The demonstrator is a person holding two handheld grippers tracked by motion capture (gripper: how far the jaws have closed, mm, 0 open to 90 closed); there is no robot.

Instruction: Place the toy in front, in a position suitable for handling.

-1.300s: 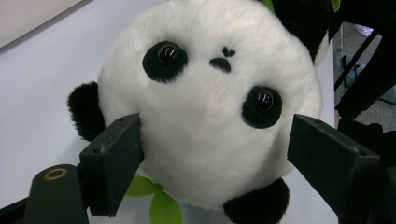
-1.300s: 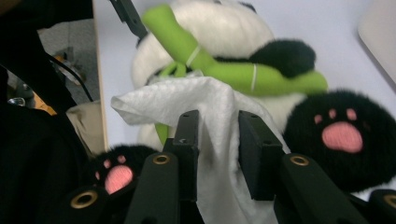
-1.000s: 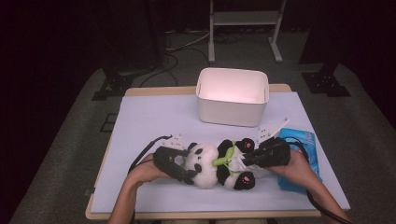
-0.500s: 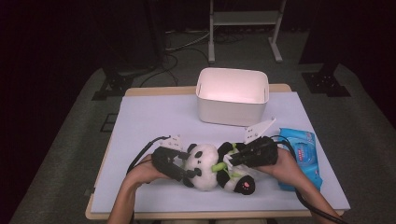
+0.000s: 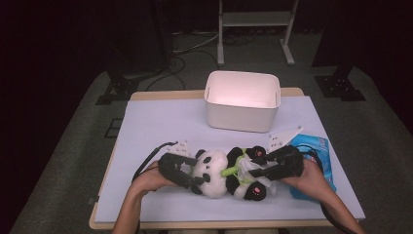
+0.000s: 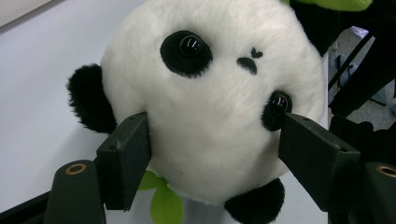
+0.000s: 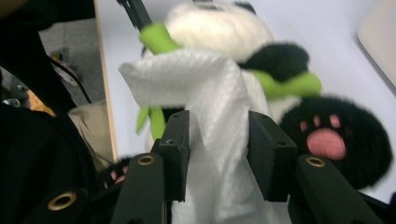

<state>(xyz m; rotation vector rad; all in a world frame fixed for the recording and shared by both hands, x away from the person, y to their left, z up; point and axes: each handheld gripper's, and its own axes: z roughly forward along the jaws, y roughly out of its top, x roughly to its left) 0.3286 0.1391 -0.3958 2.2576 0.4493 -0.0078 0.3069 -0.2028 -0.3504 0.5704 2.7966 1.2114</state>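
Observation:
A plush panda (image 5: 214, 168) lies on its back on the white mat, head to the left, with a green leaf collar. My left gripper (image 5: 196, 173) is shut on its head (image 6: 215, 116), one pad (image 6: 123, 161) pressing in on each side of the face. My right gripper (image 5: 254, 170) hovers over the panda's belly between the black feet (image 7: 336, 140). A white wipe (image 7: 205, 102) hangs loosely between its jaws. These jaws have just been opening and stand apart from the wipe's right side.
A white bin (image 5: 242, 100) stands behind the panda at the table's far middle. A blue pack of wipes (image 5: 319, 146) lies under my right hand, near the mat's right edge. The table's front edge (image 5: 219, 225) is close below both forearms.
The right gripper slid a little left over the panda's belly and came back. Its jaws stand wider around the wipe than before. The left gripper kept its hold on the head.

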